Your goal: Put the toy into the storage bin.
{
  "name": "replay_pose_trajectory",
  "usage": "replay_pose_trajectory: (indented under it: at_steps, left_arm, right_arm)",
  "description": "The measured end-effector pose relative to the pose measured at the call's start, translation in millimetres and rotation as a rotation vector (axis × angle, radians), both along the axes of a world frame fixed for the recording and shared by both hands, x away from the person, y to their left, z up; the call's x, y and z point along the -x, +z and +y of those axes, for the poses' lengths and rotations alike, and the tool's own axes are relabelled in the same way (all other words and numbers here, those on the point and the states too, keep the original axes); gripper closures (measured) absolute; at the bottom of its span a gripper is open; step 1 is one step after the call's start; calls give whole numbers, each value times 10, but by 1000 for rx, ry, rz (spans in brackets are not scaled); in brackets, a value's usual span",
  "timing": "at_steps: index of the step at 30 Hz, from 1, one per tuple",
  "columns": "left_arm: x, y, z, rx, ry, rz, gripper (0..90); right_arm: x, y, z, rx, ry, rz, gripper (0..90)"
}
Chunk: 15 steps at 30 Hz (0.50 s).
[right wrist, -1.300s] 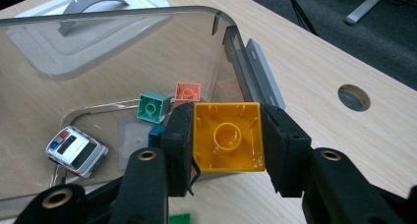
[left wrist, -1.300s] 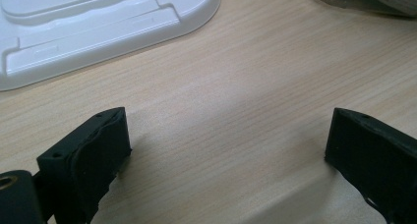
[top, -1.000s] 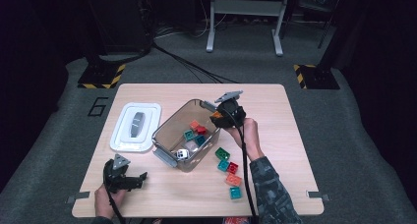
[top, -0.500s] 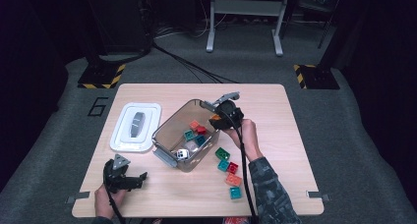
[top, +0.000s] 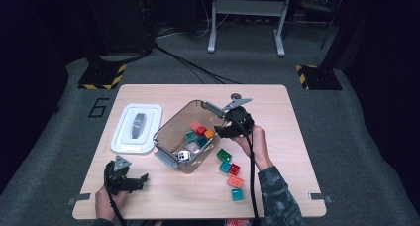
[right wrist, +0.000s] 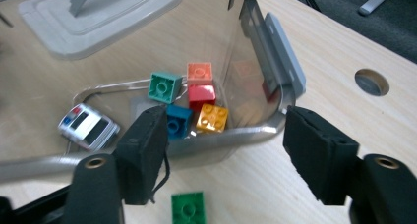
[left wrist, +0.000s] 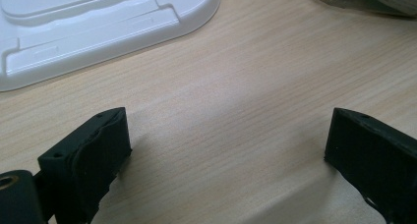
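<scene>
Brightly lit over the pale wooden table (top: 297,117) from above, dark and murky across the grey floor and black surroundings beyond. Soft, slightly grainy in the high view. In the left gripper view, sharp wood grain, with faint shadows under the black jaws and washed-out glare on the white plastic lid (left wrist: 98,27). In the right gripper view, reflections and sheen on the clear plastic box (right wrist: 255,57), mild blur toward the near jaws.

Hand-held gripper (left wrist: 226,150) jaws wide apart over bare wooden table (left wrist: 236,86), white lid (left wrist: 98,22) beyond
</scene>
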<state>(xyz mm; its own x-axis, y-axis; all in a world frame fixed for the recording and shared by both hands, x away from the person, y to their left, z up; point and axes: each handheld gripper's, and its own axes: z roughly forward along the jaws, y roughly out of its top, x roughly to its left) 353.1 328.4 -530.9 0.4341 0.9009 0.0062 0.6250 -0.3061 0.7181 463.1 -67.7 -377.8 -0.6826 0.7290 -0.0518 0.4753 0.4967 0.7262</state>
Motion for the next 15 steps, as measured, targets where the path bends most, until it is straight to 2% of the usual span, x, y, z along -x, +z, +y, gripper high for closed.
replay_pose_trajectory:
  at_steps: [2, 7, 12, 15]
  left_arm:
    - [1, 0, 0, -1, 1, 0, 32]
    - [0, 0, 0, -1, 0, 0, 32]
    - [1, 0, 0, -1, 0, 0, 32]
    - [0, -1, -1, -1, 1, -2, 32]
  right_arm:
    - [64, -22, -57, 2, -1, -1, 284]
    - [270, -135, -175, 0, -6, 40, 174]
    - [492, -326, -250, 2, 13, 77, 144]
    - [616, -488, -276, 15, -8, 97, 135]
